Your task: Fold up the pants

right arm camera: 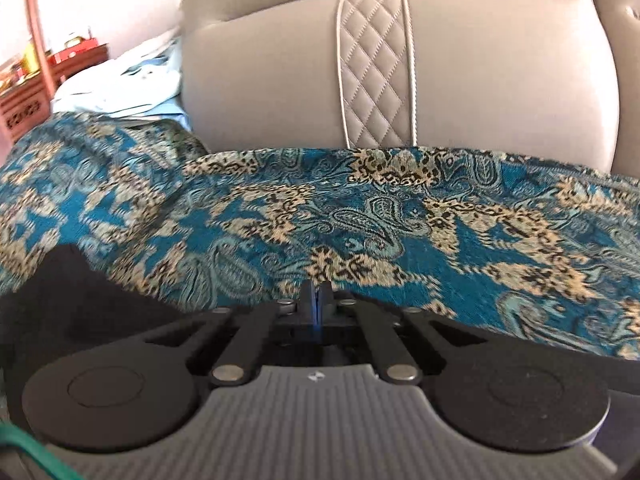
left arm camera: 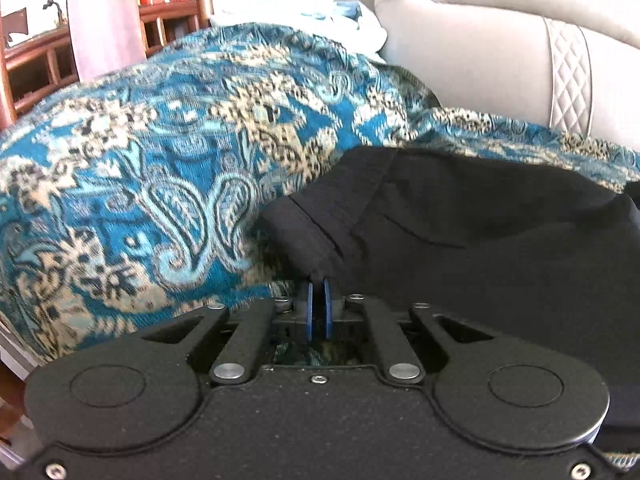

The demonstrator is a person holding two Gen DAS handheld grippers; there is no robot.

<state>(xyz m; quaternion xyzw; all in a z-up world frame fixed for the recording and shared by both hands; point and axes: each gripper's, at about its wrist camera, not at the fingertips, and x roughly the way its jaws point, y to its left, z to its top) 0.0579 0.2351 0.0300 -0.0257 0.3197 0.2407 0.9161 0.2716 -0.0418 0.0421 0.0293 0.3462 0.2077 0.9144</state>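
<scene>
The black pants (left arm camera: 480,240) lie on a teal and beige paisley cover (left arm camera: 160,160), filling the right half of the left wrist view. A folded edge of them, with a seam, runs down to my left gripper (left arm camera: 318,286), whose blue pads (left arm camera: 309,312) are shut on that edge. In the right wrist view the pants (right arm camera: 68,300) show only as a dark heap at the lower left. My right gripper (right arm camera: 316,294) is shut just above the paisley cover (right arm camera: 400,232), and I see no cloth between its tips.
A grey padded backrest (right arm camera: 300,72) with a quilted strip rises behind the cover. White and light blue cloth (right arm camera: 124,84) is piled at the back left. Wooden furniture (left arm camera: 36,64) and a pink curtain (left arm camera: 104,16) stand beyond the left edge.
</scene>
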